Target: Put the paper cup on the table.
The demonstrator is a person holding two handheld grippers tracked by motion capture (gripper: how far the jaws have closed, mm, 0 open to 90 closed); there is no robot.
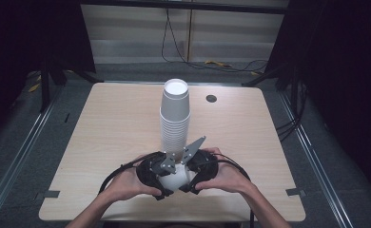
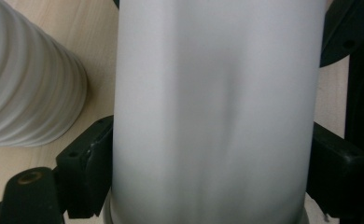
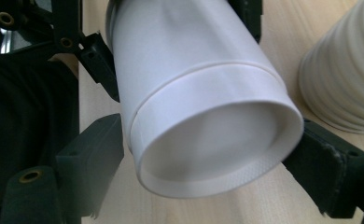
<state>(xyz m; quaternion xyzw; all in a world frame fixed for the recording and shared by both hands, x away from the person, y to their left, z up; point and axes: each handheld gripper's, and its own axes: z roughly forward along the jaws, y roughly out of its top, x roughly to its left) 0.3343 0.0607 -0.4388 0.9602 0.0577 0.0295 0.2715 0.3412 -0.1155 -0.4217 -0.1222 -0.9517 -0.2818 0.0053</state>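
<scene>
Both tools are clamped on one white cup (image 1: 174,179) near the counter's (image 1: 112,123) front edge: left tool (image 2: 208,163) on its wall, right tool (image 3: 208,158) by its base. Just behind sits the stack (image 1: 175,118), mid-counter.

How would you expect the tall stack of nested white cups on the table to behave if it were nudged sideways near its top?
The stack of cups is tall on a narrow footprint, so a push near its top would probably tip it rather than slide it. It looks like thin paper, so it is likely light and offers little resistance. If it fell, its round tapered shape suggests it would roll in an arc on the table.
</scene>
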